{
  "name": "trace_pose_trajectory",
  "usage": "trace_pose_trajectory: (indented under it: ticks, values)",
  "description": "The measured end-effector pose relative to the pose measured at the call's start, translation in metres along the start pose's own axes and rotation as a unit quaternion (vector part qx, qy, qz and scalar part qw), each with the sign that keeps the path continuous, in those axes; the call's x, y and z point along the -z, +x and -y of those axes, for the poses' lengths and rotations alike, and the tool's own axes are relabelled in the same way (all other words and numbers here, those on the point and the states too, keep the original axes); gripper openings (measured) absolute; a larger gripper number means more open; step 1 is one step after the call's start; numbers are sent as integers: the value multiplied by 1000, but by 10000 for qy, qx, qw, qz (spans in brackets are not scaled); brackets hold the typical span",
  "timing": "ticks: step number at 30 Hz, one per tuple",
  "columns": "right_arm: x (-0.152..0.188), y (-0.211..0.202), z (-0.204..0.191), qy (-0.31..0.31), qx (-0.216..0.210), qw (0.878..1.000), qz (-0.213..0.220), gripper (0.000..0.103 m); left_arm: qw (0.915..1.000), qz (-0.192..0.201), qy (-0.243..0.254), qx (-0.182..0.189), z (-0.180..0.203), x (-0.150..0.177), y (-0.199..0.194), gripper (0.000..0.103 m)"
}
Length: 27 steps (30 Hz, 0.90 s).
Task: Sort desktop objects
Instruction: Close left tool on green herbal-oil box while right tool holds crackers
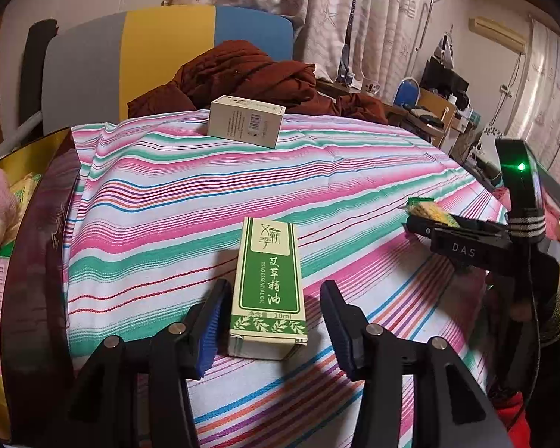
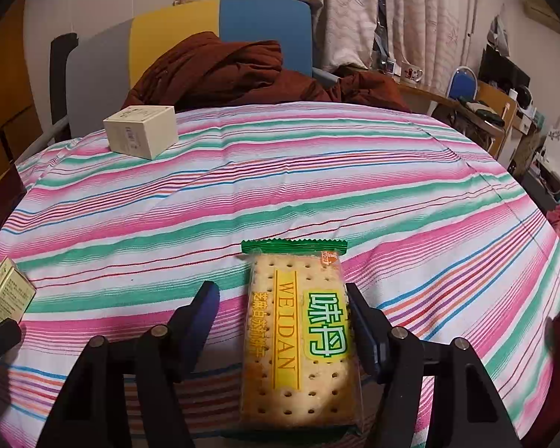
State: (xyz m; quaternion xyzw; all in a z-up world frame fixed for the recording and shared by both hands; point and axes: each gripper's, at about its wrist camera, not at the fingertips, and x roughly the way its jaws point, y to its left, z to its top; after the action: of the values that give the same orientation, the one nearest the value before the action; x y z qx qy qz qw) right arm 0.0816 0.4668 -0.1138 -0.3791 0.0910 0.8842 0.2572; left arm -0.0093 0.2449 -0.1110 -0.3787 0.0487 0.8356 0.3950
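Left gripper (image 1: 270, 330): fingers spread wide around the green-and-cream cardboard essential-oil box (image 1: 268, 291), not touching.
Right gripper (image 2: 283, 323): fingers parted; right one seemingly touches the green-edged plastic cracker packet (image 2: 298, 339).
Dark maroon box (image 1: 33, 261): holds pink items, unclear.

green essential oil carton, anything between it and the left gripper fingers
Nothing visible: the green-and-cream cardboard essential oil carton already lies between the open left gripper fingers on the striped cloth, gaps clear on both sides.

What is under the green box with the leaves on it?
The green box lies on the striped cloth, between the left gripper's open fingers. What the cloth covers is hidden.
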Motion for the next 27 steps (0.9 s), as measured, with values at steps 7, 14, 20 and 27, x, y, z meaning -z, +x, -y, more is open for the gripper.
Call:
trace_pose_trajectory:
  ticks: [7,14,20,27]
  values:
    - [0,1,3,91,-97,9999,15,68,9999,-103,6,41,0,-5,1,51]
    - [1,-1,6,123,-160,9998,9,68,9993,-188,214,-235,6,-7,4,48]
    - [4,-5,6,112,-112,9999,-13,62,9981,-213,335,-467,7,-7,5,32]
    - [10,-14,3,31,-85,10000,10,48,9957,32,518,-763,16,-7,-18,32]
